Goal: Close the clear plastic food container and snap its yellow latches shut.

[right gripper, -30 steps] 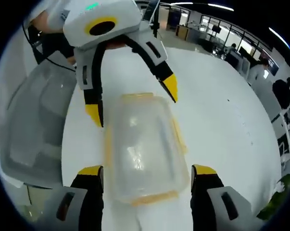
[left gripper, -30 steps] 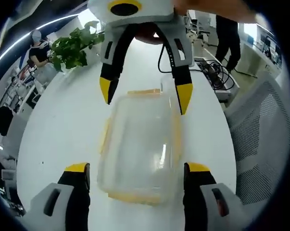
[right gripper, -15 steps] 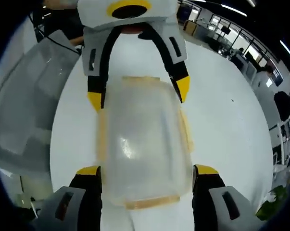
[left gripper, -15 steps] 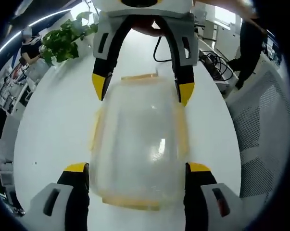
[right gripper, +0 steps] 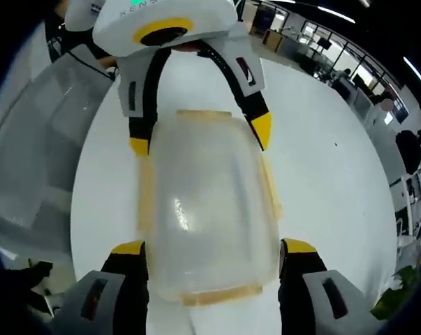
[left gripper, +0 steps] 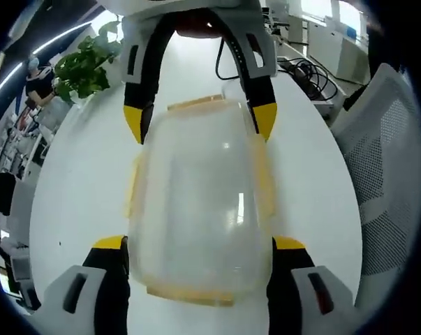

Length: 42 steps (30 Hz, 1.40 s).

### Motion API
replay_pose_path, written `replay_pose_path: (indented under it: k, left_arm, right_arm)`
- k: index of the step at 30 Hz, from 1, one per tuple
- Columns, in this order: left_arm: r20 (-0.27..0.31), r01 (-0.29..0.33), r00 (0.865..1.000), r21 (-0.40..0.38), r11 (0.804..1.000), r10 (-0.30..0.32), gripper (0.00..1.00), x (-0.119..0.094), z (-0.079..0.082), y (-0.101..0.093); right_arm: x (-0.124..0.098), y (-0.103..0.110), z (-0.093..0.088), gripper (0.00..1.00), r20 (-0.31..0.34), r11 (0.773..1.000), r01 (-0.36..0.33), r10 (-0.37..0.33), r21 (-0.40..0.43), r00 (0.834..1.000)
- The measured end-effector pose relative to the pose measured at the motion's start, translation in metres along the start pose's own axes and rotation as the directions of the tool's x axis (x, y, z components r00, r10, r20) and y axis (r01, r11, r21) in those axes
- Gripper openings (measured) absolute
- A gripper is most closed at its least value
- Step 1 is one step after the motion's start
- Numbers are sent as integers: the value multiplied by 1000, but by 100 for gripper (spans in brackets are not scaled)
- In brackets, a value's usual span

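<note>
Both grippers have closed in on the clear container [left gripper: 196, 209] on the white table [left gripper: 77, 174] — left gripper [left gripper: 198, 262] and right gripper [right gripper: 209, 264] spread wide, bracketing opposite ends, yellow latches [right gripper: 146, 199] unsnapped.

- Left gripper [left gripper: 200, 246]: black jaws with yellow tips, set on pale grey housings with dark slots just behind the fingertips.
- Right gripper [right gripper: 213, 249]: the same black jaws, yellow tips, grey housings; its white body carries a yellow-ringed black disc.
</note>
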<state>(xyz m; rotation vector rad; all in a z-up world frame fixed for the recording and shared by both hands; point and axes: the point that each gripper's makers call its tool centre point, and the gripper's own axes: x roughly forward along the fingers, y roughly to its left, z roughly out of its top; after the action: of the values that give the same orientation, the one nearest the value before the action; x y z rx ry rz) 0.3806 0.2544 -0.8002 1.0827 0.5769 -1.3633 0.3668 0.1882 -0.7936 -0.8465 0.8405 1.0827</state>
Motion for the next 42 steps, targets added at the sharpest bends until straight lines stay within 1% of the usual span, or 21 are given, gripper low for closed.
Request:
replay_pose_path:
  k: [7, 12, 17, 22, 28, 42]
  left_arm:
    - [8, 4, 1000, -13, 1000, -4, 82, -1, 0, 0]
    - [5, 4, 1000, -17, 1000, -4, 82, -3, -4, 0]
    - [1, -1, 1000, -25, 1000, 1, 82, -9, -16, 0]
    - [-8, -7, 1000, -33, 999, 6, 82, -17, -32, -1]
    - [-13, -9, 1000, -42, 999, 8, 82, -24, -47, -2]
    - [-15, -12, 1000, -50, 999, 12, 82, -41, -78, -7]
  right_arm:
    - [0, -1, 1, 77, -14, 1000, -10, 10, -7, 1000]
    - [3, 0, 5, 77, -25, 1000, -14, 13, -11, 1000]
    - [7, 0, 16, 77, -22, 1000, -18, 17, -20, 1000]
    - [15, 2, 33, 77, -15, 999, -22, 21, -28, 1000]
    - [22, 5, 48, 77, -10, 999, -27, 27, -34, 1000]
    - [36, 13, 80, 77, 7, 999, -33, 33, -39, 999]
